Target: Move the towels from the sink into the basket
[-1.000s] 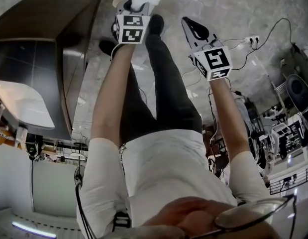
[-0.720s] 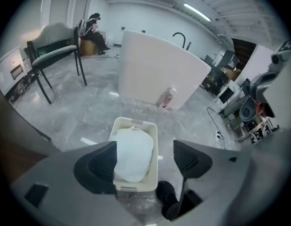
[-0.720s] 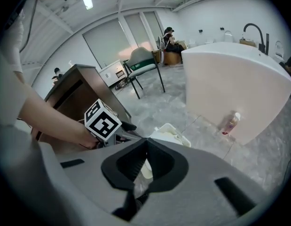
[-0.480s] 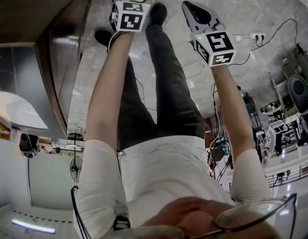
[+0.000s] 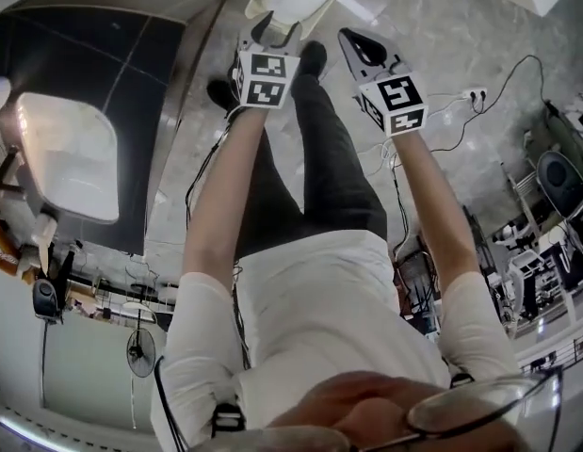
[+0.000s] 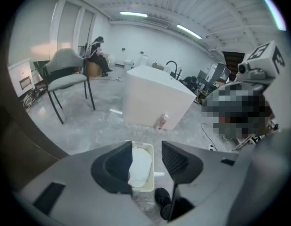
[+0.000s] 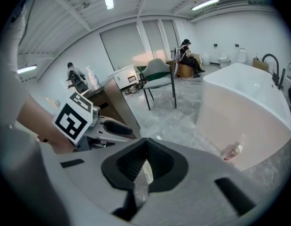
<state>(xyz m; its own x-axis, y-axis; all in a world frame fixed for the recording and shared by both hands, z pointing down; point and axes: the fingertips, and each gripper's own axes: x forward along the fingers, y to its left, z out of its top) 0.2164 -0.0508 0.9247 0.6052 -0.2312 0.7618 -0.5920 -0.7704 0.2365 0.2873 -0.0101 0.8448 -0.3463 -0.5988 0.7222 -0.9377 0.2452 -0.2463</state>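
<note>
Left gripper [image 6: 157, 161] jaws apart, just been closing on nothing, above basket [image 6: 151, 173] (towel [image 6: 139, 166] inside). Right gripper [image 7: 144, 161] pinched together, empty. Risk: dipping back in snags towel.

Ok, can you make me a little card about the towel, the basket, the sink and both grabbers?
towel: white, lying in the basket
basket: pale, on the floor near the person's shoes, below the left gripper
sink: white basin in the dark counter, head view's left
left gripper: jaws apart, just been closing, nothing held
right gripper: jaws together, empty
</note>
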